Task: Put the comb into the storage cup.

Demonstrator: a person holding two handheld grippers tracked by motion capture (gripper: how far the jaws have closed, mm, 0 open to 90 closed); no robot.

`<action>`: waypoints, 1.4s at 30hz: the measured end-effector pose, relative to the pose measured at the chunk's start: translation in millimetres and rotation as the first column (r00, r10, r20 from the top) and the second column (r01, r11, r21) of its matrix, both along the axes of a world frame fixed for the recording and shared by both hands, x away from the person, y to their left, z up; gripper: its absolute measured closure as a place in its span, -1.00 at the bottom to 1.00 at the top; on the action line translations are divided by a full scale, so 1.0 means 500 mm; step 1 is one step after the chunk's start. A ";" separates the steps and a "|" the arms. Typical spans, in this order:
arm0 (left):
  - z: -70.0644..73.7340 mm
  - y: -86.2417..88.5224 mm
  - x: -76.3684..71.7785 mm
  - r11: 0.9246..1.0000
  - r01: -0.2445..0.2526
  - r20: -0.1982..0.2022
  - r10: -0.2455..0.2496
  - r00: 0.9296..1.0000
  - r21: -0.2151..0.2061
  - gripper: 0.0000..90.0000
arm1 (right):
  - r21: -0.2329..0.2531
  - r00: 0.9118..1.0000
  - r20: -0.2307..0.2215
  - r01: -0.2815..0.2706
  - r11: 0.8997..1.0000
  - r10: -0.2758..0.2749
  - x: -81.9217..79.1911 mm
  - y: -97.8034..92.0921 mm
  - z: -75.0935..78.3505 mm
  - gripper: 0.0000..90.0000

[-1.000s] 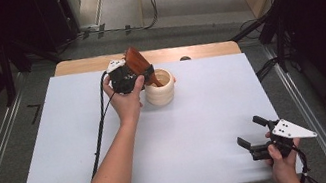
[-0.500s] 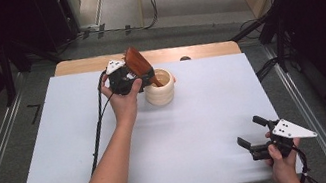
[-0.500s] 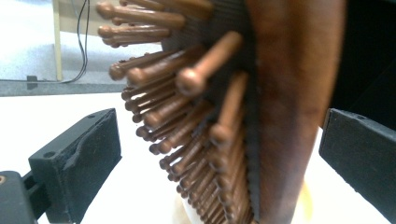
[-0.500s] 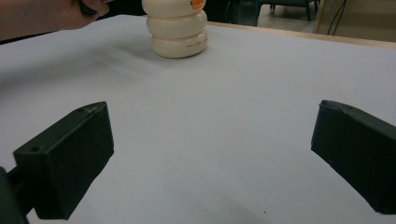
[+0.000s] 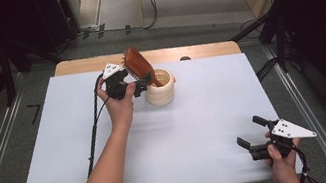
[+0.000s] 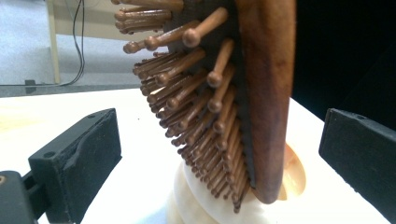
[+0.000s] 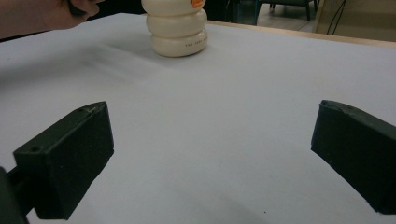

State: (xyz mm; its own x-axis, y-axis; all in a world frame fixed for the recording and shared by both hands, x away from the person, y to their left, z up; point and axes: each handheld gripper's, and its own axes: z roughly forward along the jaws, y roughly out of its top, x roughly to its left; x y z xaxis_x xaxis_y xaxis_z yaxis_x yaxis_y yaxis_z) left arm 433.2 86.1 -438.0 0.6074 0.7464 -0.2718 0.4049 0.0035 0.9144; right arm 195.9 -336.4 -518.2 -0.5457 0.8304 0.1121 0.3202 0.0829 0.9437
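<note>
A brown wooden hairbrush (image 5: 138,65) stands tilted in a cream ribbed cup (image 5: 161,92) at the back of the white table; its lower end is hidden inside the cup. My left gripper (image 5: 138,81) is right beside the cup, open, its jaws on either side of the brush and apart from it. In the left gripper view the bristled brush head (image 6: 266,93) rises between the spread jaws above the cup (image 6: 201,205). My right gripper (image 5: 248,131) rests near the front right corner, open, nothing between its jaws. It faces the distant cup (image 7: 177,32).
A white sheet (image 5: 198,131) covers the table, with a strip of wooden tabletop (image 5: 80,64) showing at the back. The left gripper's cable (image 5: 93,134) trails toward the front left. Dark stands and floor rails surround the table.
The left hand and gripper have drawn slightly back from the cup, toward the left. The brush stays leaning in the cup. The right gripper has not moved.
</note>
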 end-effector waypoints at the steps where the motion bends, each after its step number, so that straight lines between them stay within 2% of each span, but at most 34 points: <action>1: 0.000 0.002 -0.002 1.000 0.001 0.001 -0.001 1.000 0.002 -1.00 | 0.000 1.000 0.000 0.000 1.000 0.000 0.000 0.000 0.000 -1.00; 6: 0.000 0.008 -0.014 1.000 0.002 0.016 -0.003 1.000 0.031 -1.00 | -0.003 1.000 -0.001 0.001 1.000 -0.001 0.000 0.001 0.000 -1.00; 12: 0.000 0.014 -0.030 1.000 0.016 0.031 -0.017 0.999 0.023 -1.00 | -0.004 1.000 -0.002 0.003 1.000 -0.003 0.000 0.001 0.000 -1.00; 27: -0.008 0.019 -0.069 0.998 0.044 0.047 -0.046 0.998 0.046 -1.00 | -0.006 1.000 -0.001 0.004 1.000 -0.004 0.000 0.001 0.000 -1.00; 42: -0.020 0.052 -0.111 0.998 0.032 0.063 -0.035 0.997 0.046 -1.00 | -0.011 1.000 -0.001 0.004 1.000 -0.004 0.000 0.002 0.000 -1.00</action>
State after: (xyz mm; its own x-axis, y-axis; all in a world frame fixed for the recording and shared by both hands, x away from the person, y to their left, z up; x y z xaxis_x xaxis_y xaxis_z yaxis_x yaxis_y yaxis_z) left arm 377.4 112.3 -448.2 0.6476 0.7356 -0.1988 0.3451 -0.0505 0.9372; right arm 195.9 -335.5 -518.3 -0.5424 0.8337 0.1040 0.3219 0.0918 0.9423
